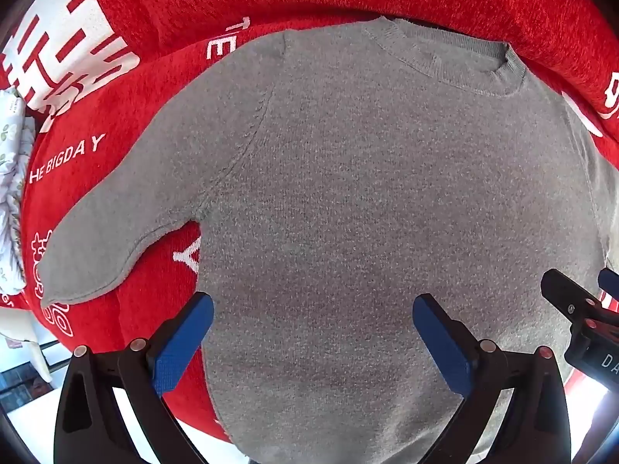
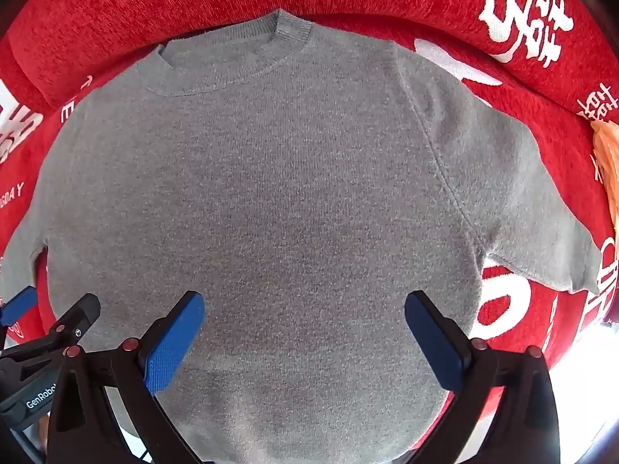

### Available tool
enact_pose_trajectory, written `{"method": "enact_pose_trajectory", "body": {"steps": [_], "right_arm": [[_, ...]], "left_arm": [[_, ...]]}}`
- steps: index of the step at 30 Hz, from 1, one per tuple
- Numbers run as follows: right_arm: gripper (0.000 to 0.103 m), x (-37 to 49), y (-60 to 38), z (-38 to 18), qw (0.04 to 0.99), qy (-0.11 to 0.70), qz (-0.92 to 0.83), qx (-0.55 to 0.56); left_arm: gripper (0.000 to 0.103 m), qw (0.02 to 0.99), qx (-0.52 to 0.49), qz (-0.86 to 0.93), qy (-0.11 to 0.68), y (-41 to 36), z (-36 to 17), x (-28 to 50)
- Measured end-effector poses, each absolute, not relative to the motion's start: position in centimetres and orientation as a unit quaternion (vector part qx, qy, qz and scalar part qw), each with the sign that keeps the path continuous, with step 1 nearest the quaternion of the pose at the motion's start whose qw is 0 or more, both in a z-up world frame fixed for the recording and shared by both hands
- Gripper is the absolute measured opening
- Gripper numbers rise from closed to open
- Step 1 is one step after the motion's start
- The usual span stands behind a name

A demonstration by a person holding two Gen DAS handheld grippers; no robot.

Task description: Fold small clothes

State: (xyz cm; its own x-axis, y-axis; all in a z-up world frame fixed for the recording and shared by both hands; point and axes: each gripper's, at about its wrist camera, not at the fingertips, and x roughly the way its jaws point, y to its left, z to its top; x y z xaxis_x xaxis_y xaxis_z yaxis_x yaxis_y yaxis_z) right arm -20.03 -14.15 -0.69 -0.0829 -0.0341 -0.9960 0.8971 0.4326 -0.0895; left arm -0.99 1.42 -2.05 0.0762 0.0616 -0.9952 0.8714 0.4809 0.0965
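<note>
Both grippers hang over the sweater with nothing between their blue pads: my left gripper [image 1: 312, 332] is spread wide above the lower body near its left edge, and my right gripper [image 2: 304, 328] is spread just as wide beside it, over the lower body toward the right side. I see the grey sweater [image 1: 367, 193] lying flat and face up on the red cloth [image 1: 116, 201] with white lettering, collar at the far end and both short sleeves spread outward. At the right edge of the right view I can make out a bit of orange fabric [image 2: 609, 162].
</note>
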Motion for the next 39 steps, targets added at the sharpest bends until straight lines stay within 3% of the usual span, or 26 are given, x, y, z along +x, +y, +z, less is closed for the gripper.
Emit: {"method": "enact_pose_trajectory", "body": {"steps": [39], "right_arm": [[0.103,-21.5,-13.3,0.0,0.579,0.621,-0.401,0.344]], "left_arm": [[0.103,0.629,0.387,-0.317,0.595,2.0,-1.9,-1.5]]}}
